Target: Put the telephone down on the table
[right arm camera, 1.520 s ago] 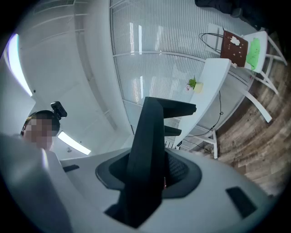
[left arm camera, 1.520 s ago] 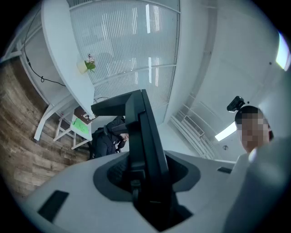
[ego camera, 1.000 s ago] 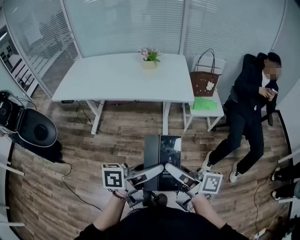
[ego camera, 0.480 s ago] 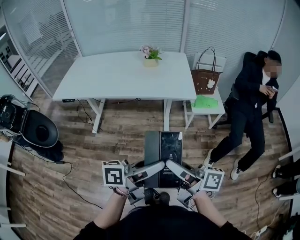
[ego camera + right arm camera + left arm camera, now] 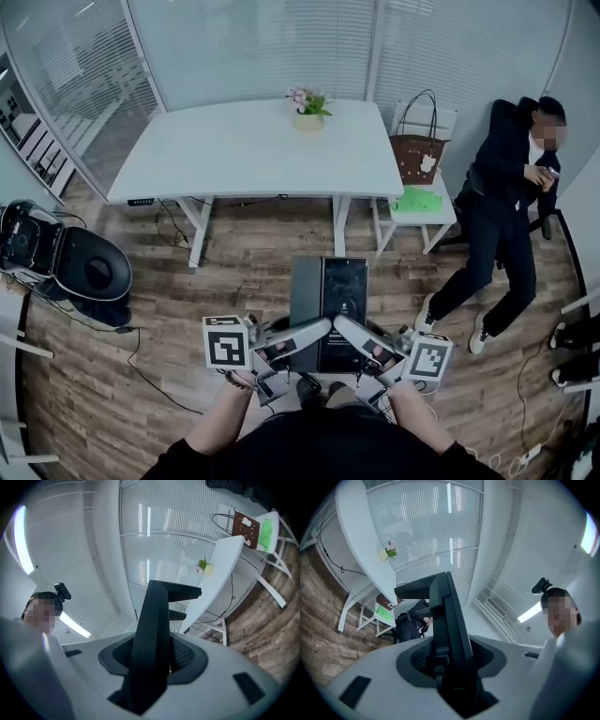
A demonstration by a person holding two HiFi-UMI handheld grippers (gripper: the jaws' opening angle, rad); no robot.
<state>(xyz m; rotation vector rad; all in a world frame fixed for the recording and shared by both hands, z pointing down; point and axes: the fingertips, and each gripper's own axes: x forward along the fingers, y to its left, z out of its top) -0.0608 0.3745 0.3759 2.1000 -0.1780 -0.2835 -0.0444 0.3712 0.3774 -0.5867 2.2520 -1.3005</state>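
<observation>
- Grip: the left gripper [image 5: 309, 335] and right gripper [image 5: 353, 334] each clamp one side edge of the flat black slab-shaped telephone [image 5: 328, 309]. The telephone hangs between them, just ahead of both tips, above the wooden plank floor [image 5: 234, 272].
- Keep both tools level with each other and the squeeze even (a slab held by its edges will likely pivot if one side slackens).
- The white rectangular table [image 5: 225, 155] lies well ahead of the tips. I judge the telephone should clear its near edge, then go down flat.
- The tabletop ahead is mostly bare: a small flower pot [image 5: 309, 108] stands at its far edge, and a white chair with a brown bag [image 5: 419, 187] is ahead-right.
</observation>
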